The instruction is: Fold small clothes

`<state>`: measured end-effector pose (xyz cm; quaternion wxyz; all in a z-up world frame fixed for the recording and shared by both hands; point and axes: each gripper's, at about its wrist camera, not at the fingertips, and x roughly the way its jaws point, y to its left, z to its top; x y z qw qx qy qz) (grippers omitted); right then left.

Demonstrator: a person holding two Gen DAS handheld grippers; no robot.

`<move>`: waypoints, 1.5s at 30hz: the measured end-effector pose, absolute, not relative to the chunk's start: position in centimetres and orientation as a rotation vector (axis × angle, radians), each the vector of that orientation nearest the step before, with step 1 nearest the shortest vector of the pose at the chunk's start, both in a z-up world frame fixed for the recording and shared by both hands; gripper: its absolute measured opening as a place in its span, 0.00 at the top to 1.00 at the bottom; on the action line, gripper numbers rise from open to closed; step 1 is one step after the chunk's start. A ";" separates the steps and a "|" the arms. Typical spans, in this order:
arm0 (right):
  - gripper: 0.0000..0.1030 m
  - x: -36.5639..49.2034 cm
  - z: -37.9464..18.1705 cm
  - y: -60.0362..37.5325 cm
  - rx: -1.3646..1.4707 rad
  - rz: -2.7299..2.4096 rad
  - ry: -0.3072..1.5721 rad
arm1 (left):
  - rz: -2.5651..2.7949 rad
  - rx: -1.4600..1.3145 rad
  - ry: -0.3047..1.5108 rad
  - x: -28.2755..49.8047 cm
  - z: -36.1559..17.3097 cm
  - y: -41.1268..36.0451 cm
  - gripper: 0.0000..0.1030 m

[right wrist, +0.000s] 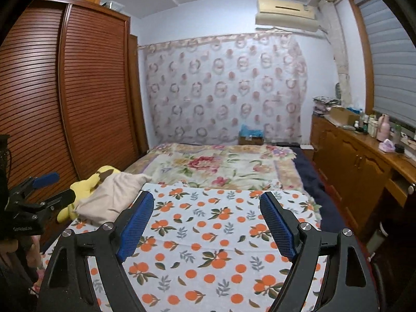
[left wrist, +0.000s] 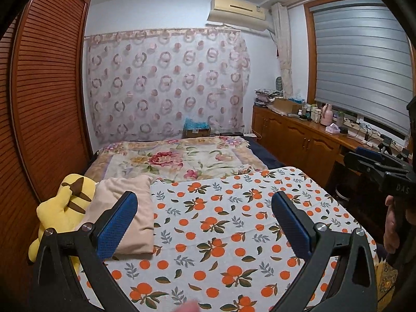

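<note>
A folded beige garment (left wrist: 132, 213) lies at the left edge of the orange-print cloth (left wrist: 234, 234) on the bed; it also shows in the right wrist view (right wrist: 114, 195). My left gripper (left wrist: 205, 202) is open and empty, held above the cloth just right of the garment. My right gripper (right wrist: 206, 202) is open and empty above the cloth (right wrist: 208, 247). Each gripper appears in the other's view: the right one (left wrist: 374, 166) at the right, the left one (right wrist: 49, 187) at the left, near the garment.
A yellow plush toy (left wrist: 62, 208) lies left of the garment. A floral blanket (left wrist: 182, 158) covers the far bed. A slatted wooden wardrobe (left wrist: 46, 91) stands left. A wooden cabinet (left wrist: 299, 135) with bottles runs along the right, under a window blind.
</note>
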<state>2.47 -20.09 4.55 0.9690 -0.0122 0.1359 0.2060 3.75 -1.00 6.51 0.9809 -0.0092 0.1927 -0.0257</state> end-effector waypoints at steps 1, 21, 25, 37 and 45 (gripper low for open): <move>0.17 2.3 4.5 -19.8 -0.025 0.411 0.275 | -0.054 -0.019 0.388 3.7 6.5 -1.0 0.00; 0.17 2.8 3.6 -18.8 -0.024 0.382 0.269 | -0.057 -0.035 0.398 3.8 6.3 -0.9 0.00; 0.17 2.8 3.4 -18.7 -0.026 0.380 0.272 | -0.059 -0.038 0.396 3.9 6.2 -0.8 0.00; 0.17 2.9 3.3 -19.4 -0.030 0.383 0.258 | -0.060 -0.037 0.396 3.8 6.1 -0.5 0.00; 0.17 3.2 3.1 -19.4 -0.033 0.389 0.261 | -0.059 -0.038 0.395 3.7 6.0 -0.3 0.00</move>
